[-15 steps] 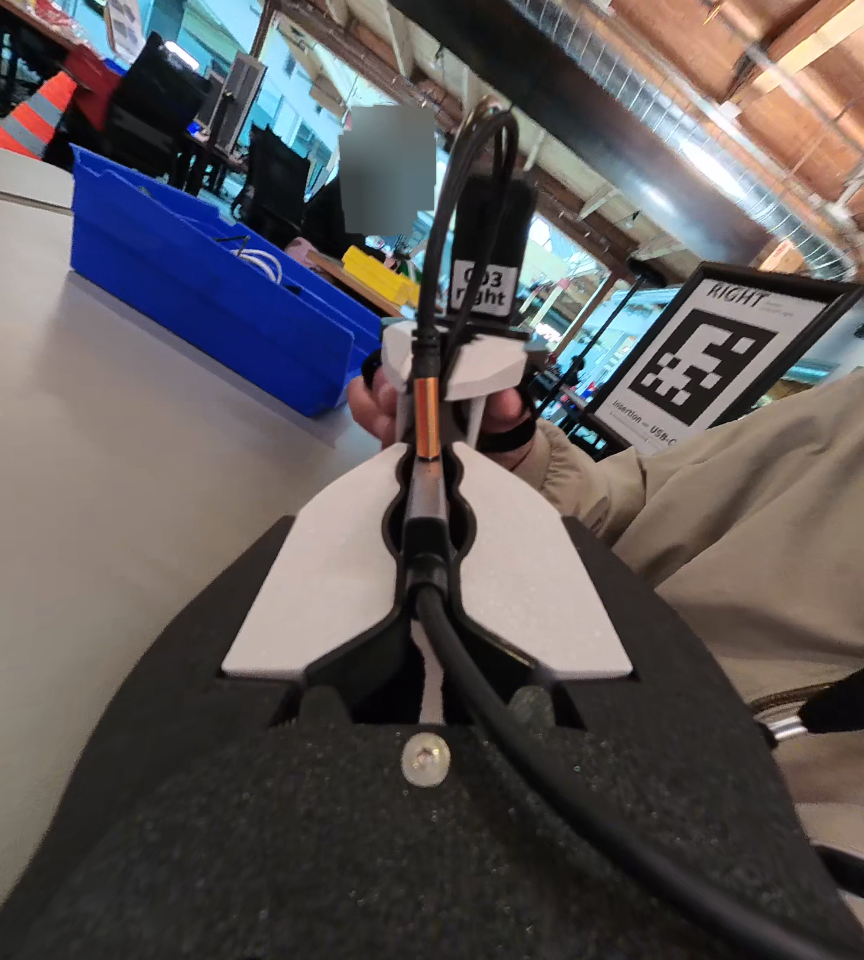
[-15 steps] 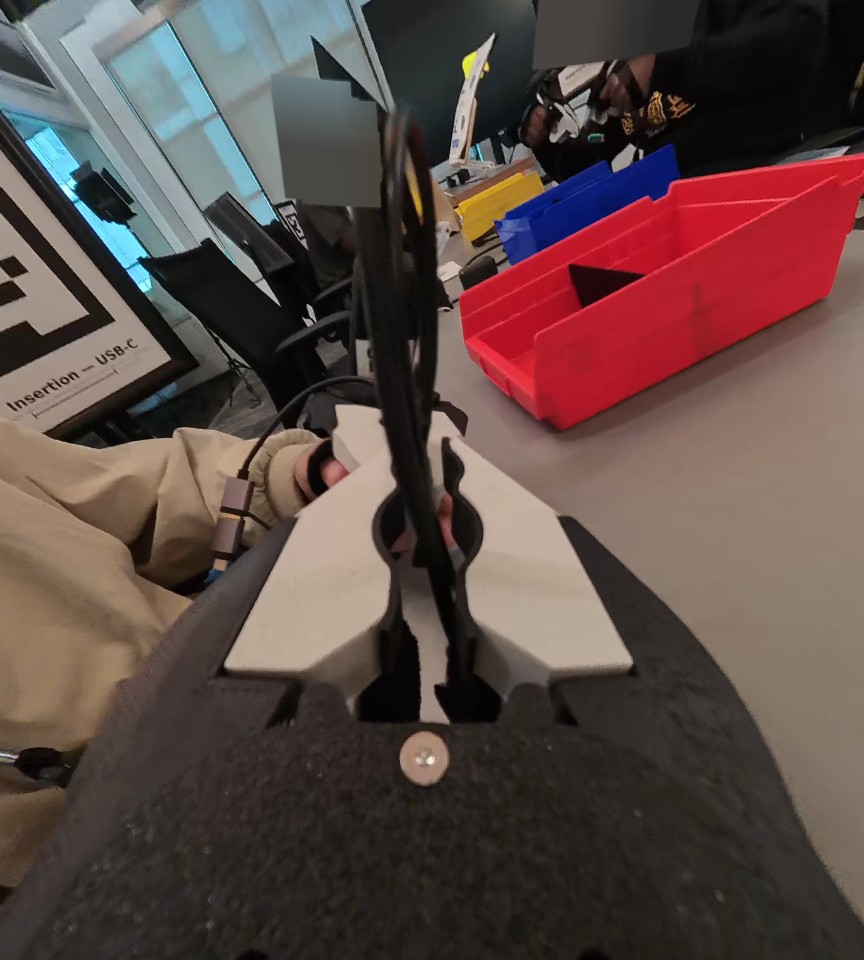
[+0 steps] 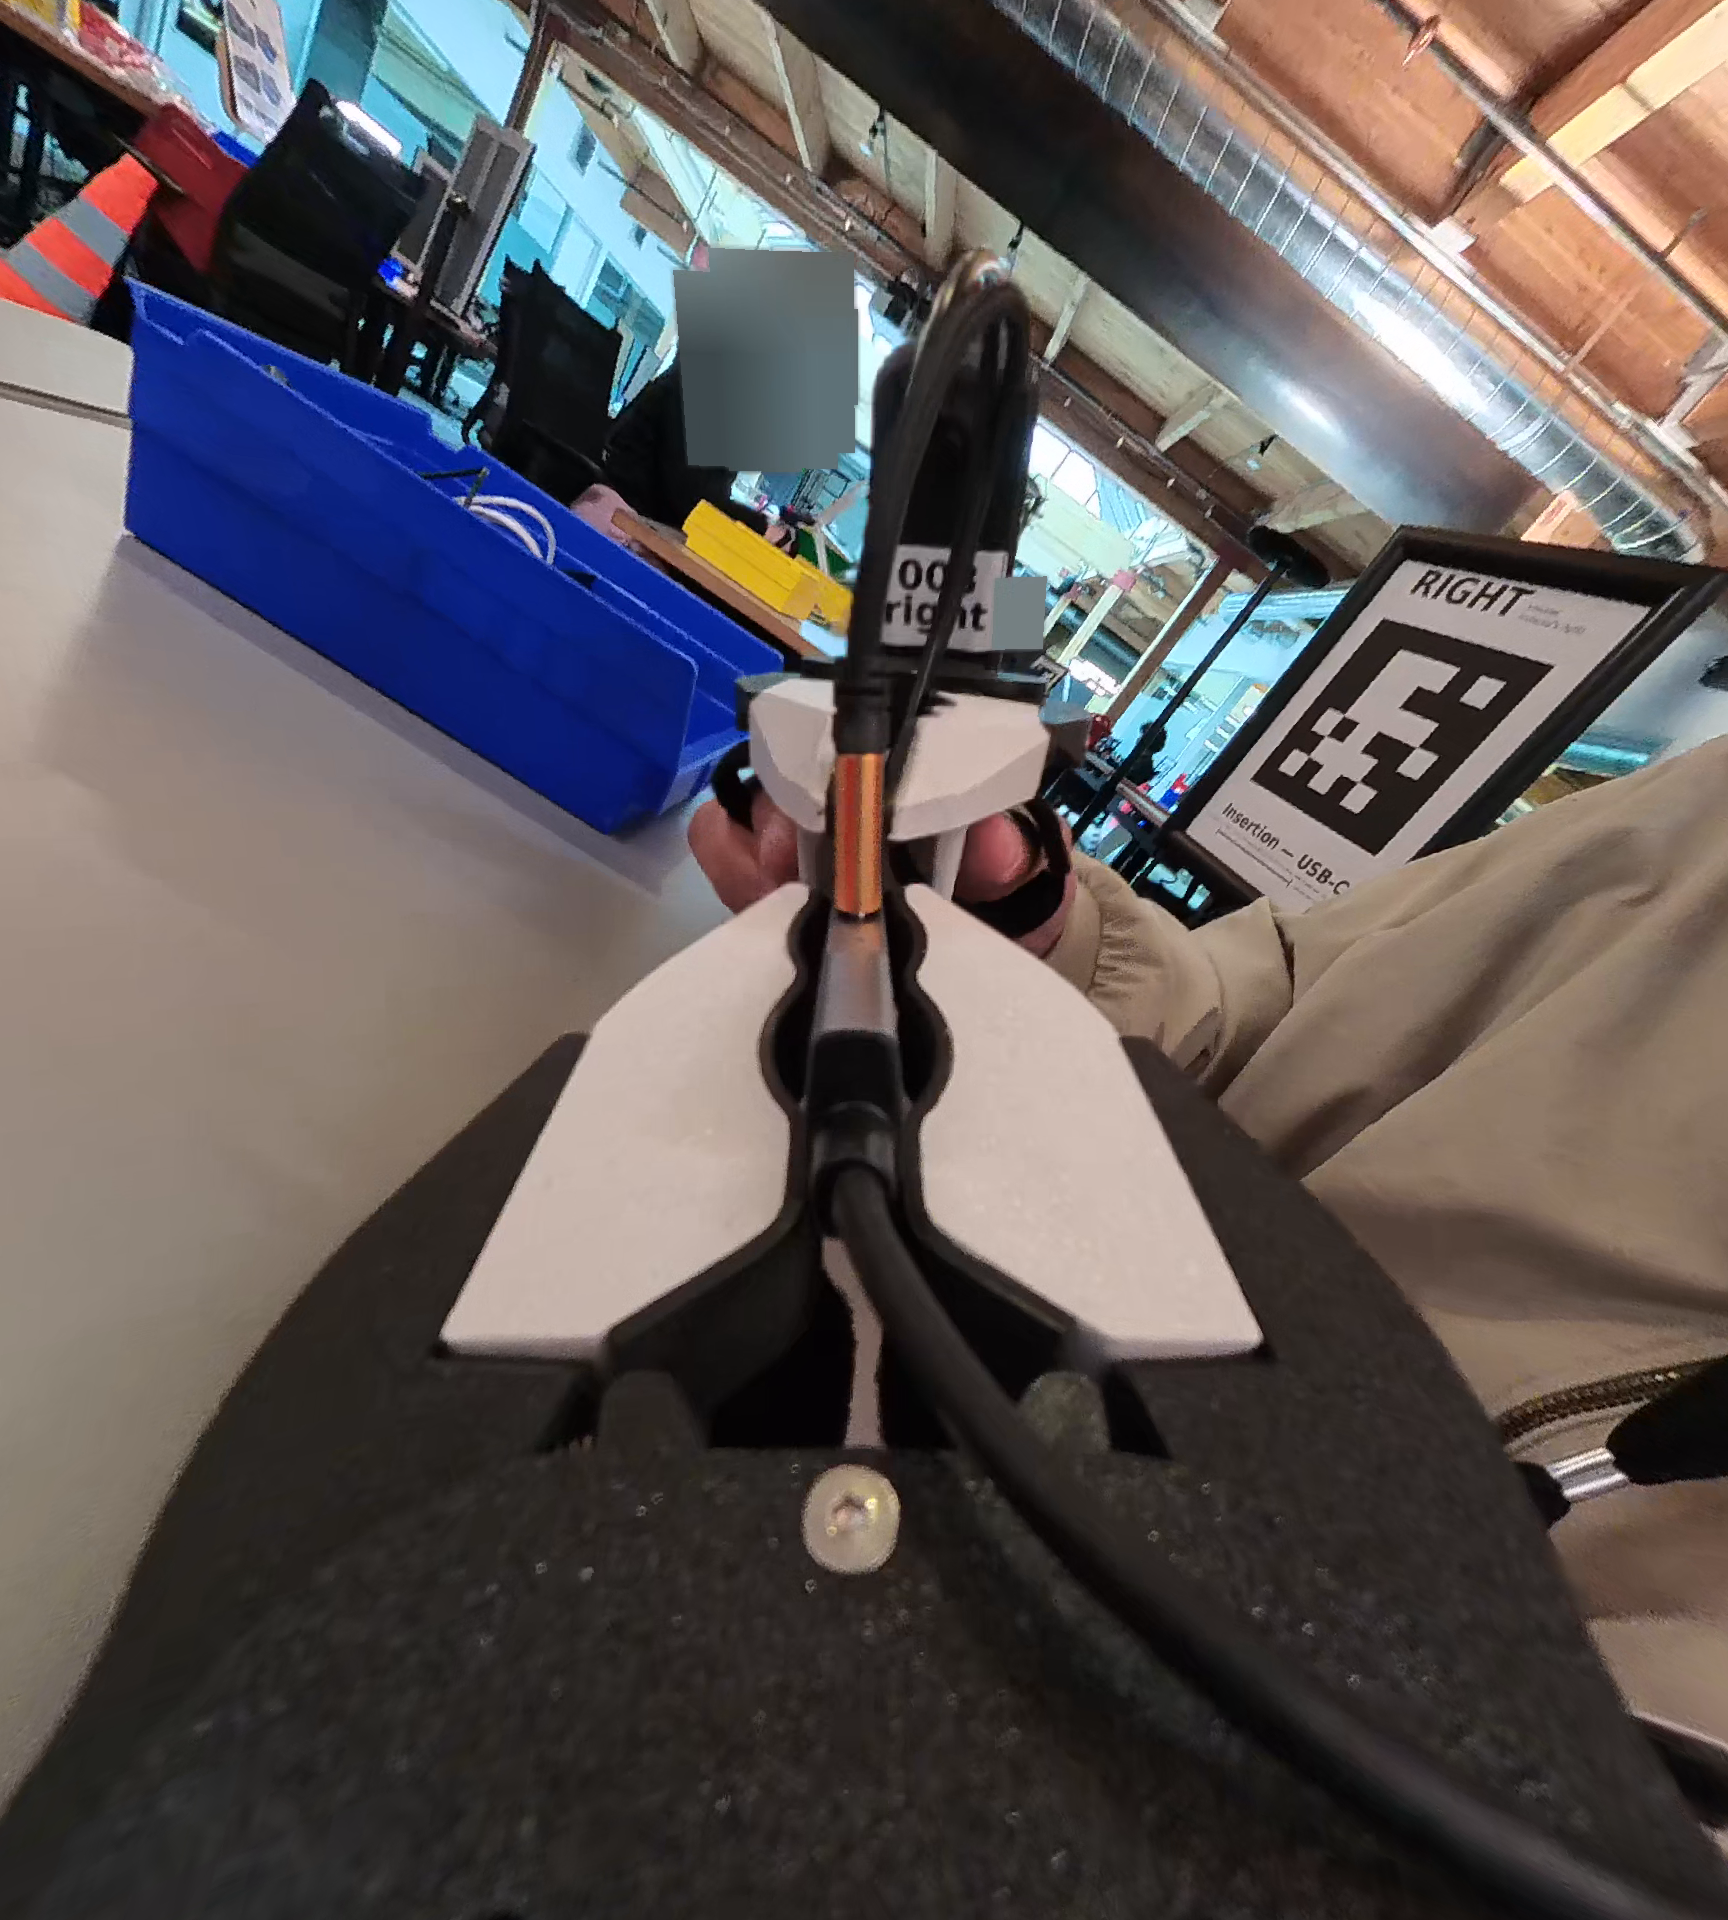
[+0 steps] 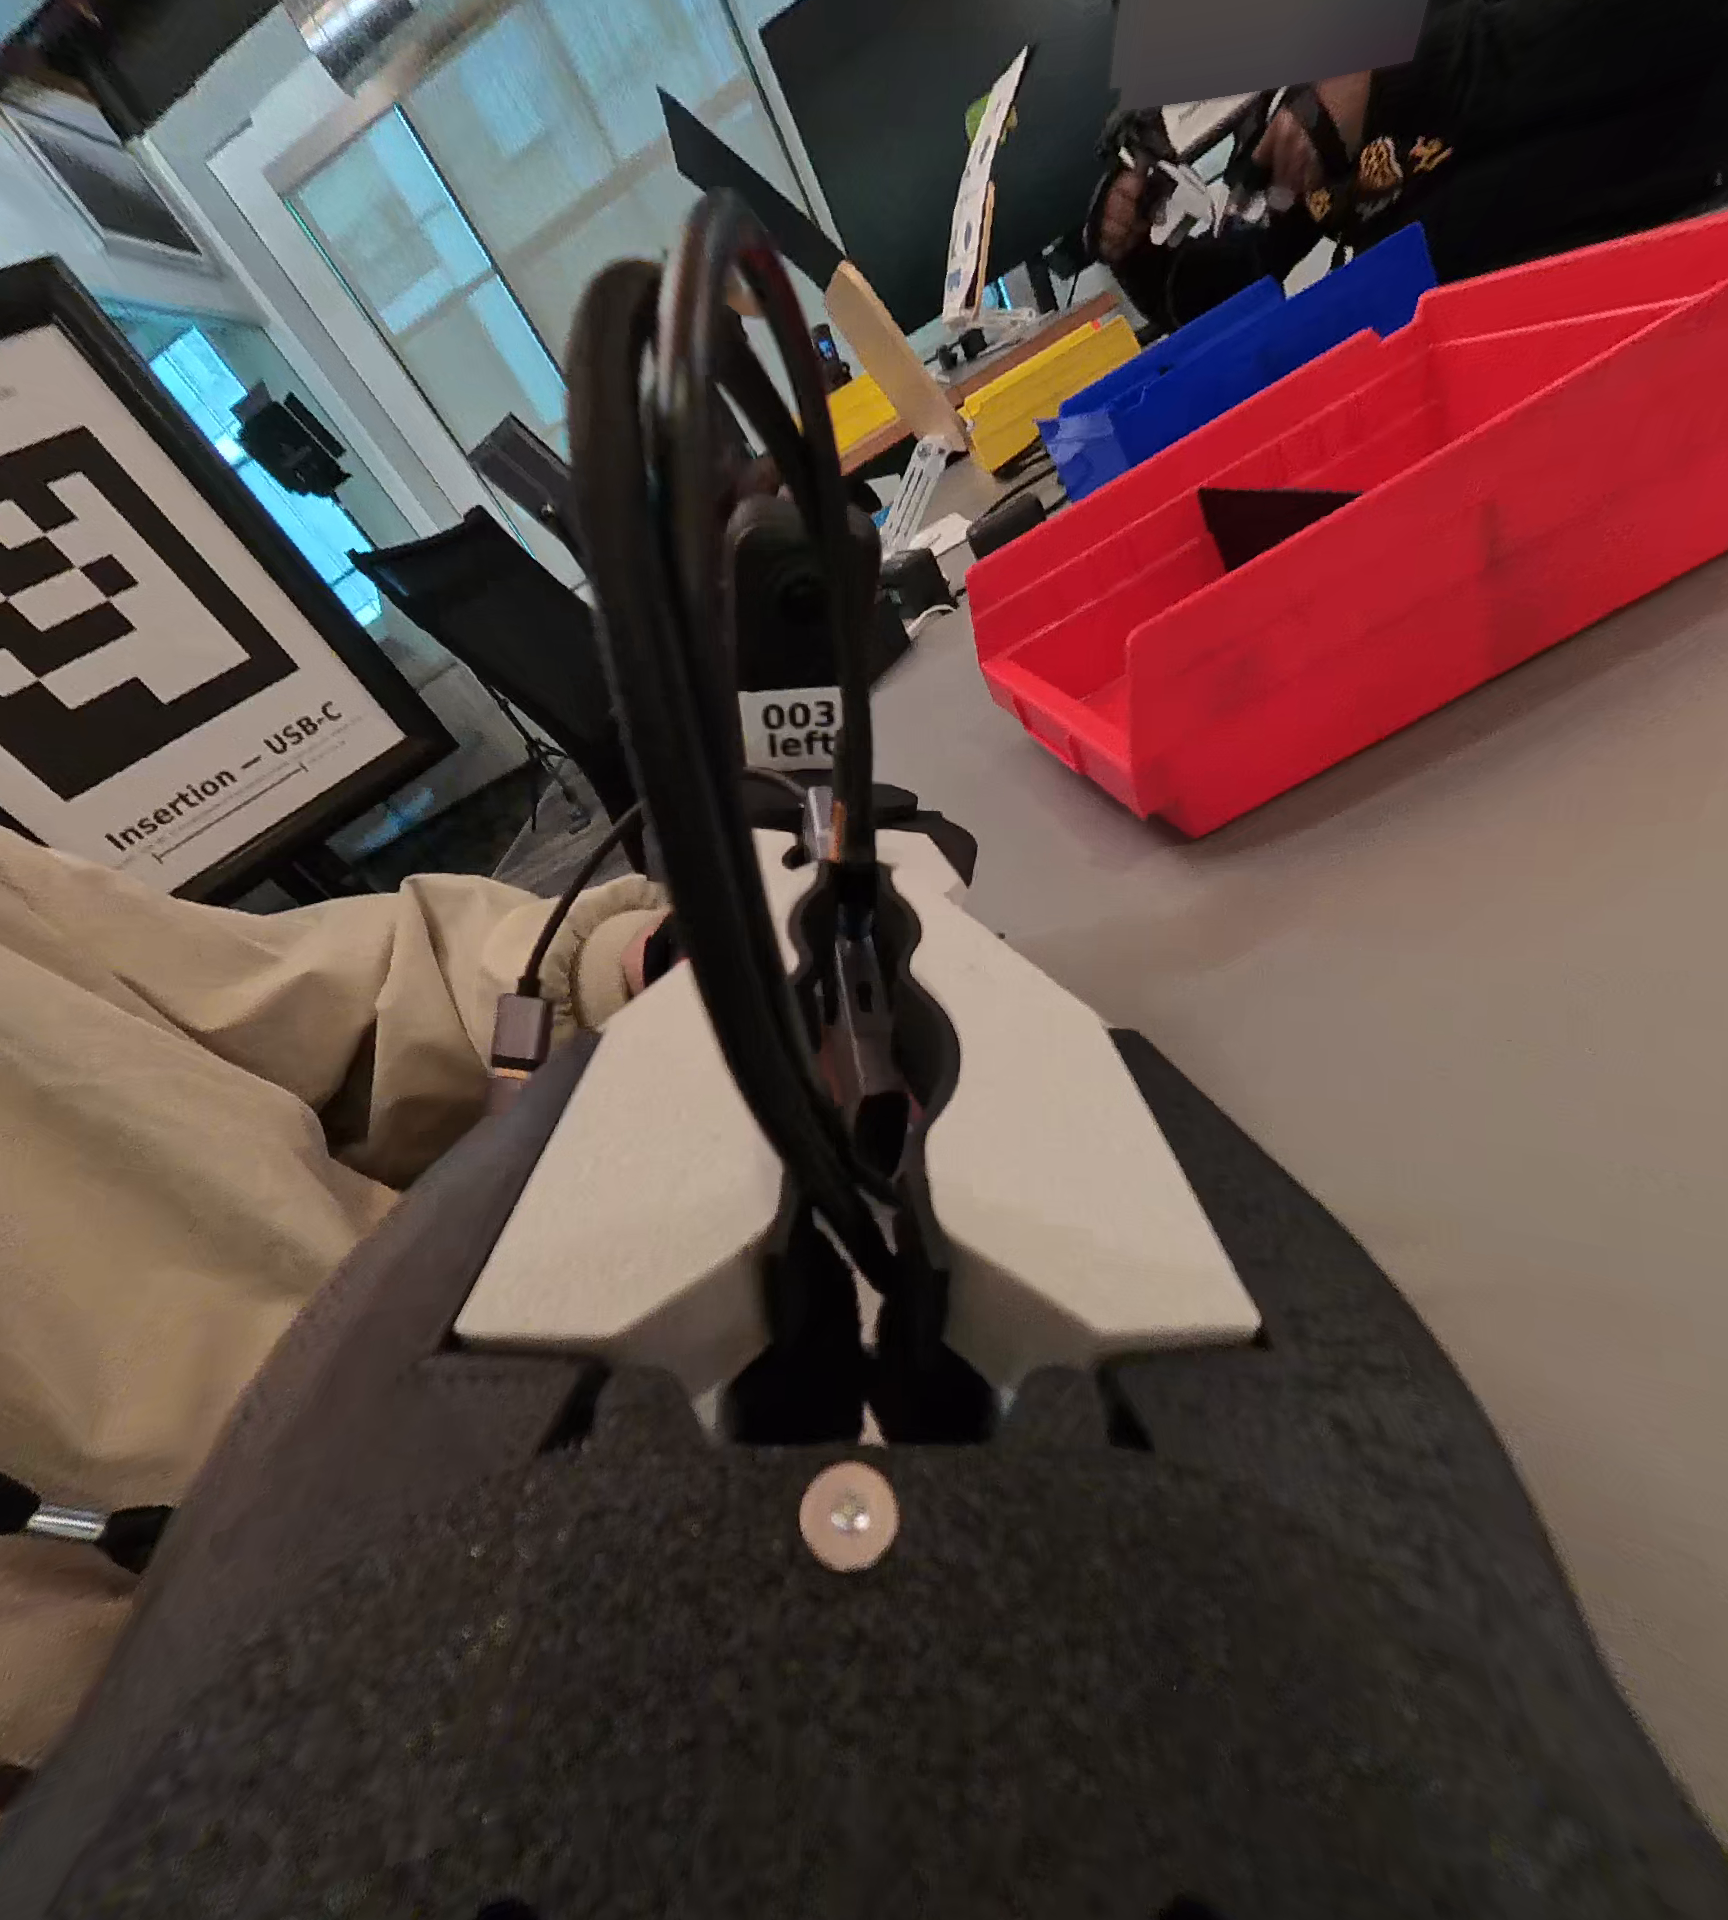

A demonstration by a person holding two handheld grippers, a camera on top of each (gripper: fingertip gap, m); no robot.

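Left gripper: white matte fingers are clenched on a grey cable plug, gripped between the jaws, thick black cable trailing back. Straight ahead of the jaws, a copper-coloured connector is held by the right gripper, jaws closed on it, glossy cable loops arching above. Open grey table is seen left of the left jaws; blue bin beyond. Red bin lies right of the right jaws.

framed marker board cut off at 4 o'clock by beige sleeve, black cable run off frame at 5 o'clock, red bin clipped at 2 o'clock, right hand mostly hidden behind gripper fingers
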